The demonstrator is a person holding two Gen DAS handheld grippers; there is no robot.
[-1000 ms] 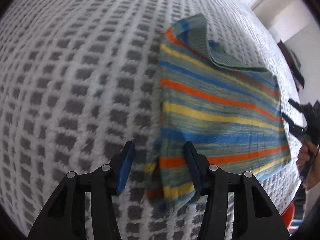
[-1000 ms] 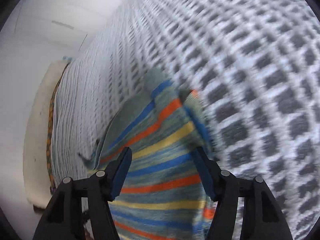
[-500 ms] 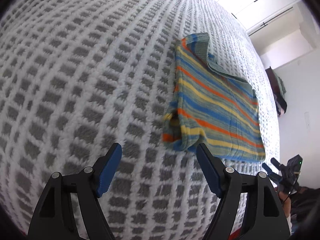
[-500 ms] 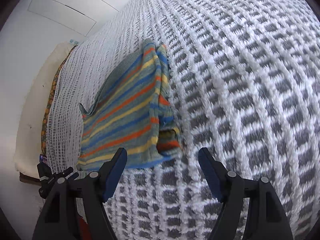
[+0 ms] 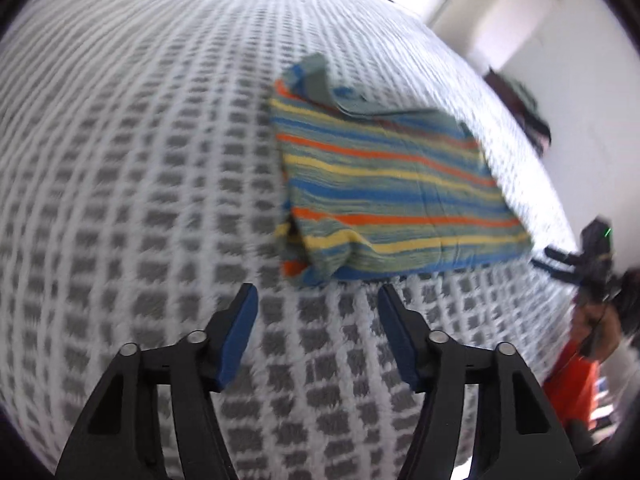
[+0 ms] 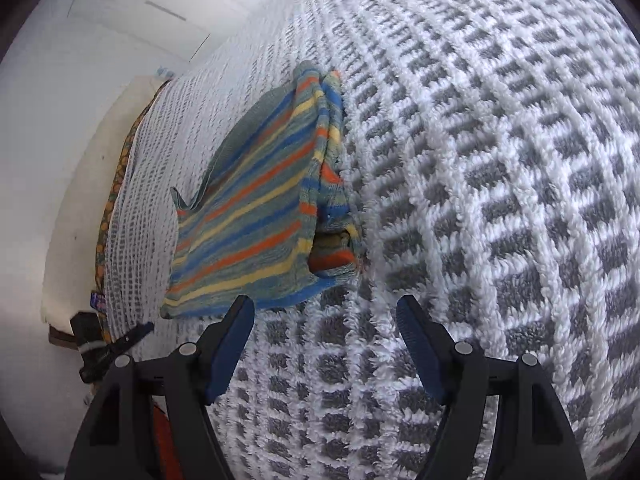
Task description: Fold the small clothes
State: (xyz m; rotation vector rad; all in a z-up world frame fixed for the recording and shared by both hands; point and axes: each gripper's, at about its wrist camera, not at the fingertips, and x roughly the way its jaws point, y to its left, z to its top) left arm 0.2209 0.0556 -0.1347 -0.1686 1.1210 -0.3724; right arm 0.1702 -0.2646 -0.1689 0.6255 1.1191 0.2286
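- Since the earlier frames both grippers have backed off the striped garment (image 5: pixel 384 196); a second ago their jaws straddled its near corners.
- Left gripper (image 5: pixel 318 334): released, nothing between the jaws, which have just been closing partway after a wider spread.
- Right gripper (image 6: pixel 326 342): released, jaws apart and empty above the blanket (image 6: pixel 500 168).
- The garment lies folded flat on the grey-and-white blanket, just beyond both grippers, one near corner bunched and gaping.
- Judgement: this fold is laid; that loose corner may need tidying.
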